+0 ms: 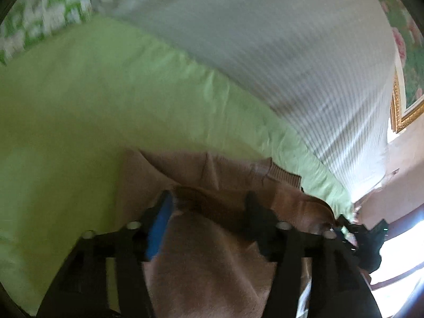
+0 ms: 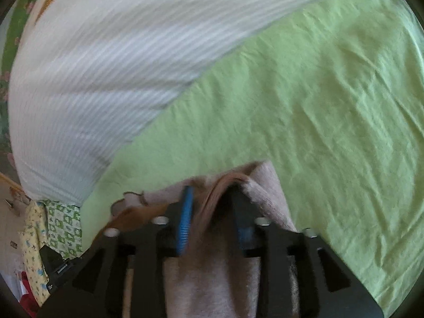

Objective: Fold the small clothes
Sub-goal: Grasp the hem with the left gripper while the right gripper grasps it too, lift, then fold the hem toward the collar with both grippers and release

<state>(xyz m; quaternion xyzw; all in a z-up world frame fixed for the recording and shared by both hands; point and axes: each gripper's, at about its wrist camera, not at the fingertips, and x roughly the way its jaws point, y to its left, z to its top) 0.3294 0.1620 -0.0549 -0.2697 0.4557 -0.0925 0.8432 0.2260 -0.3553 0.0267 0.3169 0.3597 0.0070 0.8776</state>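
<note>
So my left gripper (image 1: pixel 209 201) and right gripper (image 2: pixel 212 196) each pinch an edge of the tan sweater (image 1: pixel 201 259), lifted over the green sheet (image 2: pixel 318 106) so it hangs straight for folding.

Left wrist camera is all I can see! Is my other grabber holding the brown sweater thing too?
Observer: Yes. The right gripper has a ribbed edge of the brown garment bunched between its jaws.
Operator: Are there more clothes over there?
Observer: A yellow printed cloth hangs off to that gripper's left, past the edge of the green sheet.
Operator: Anything else by it?
Observer: Something red sits just below the yellow cloth, too cut off to tell what it is.
</note>
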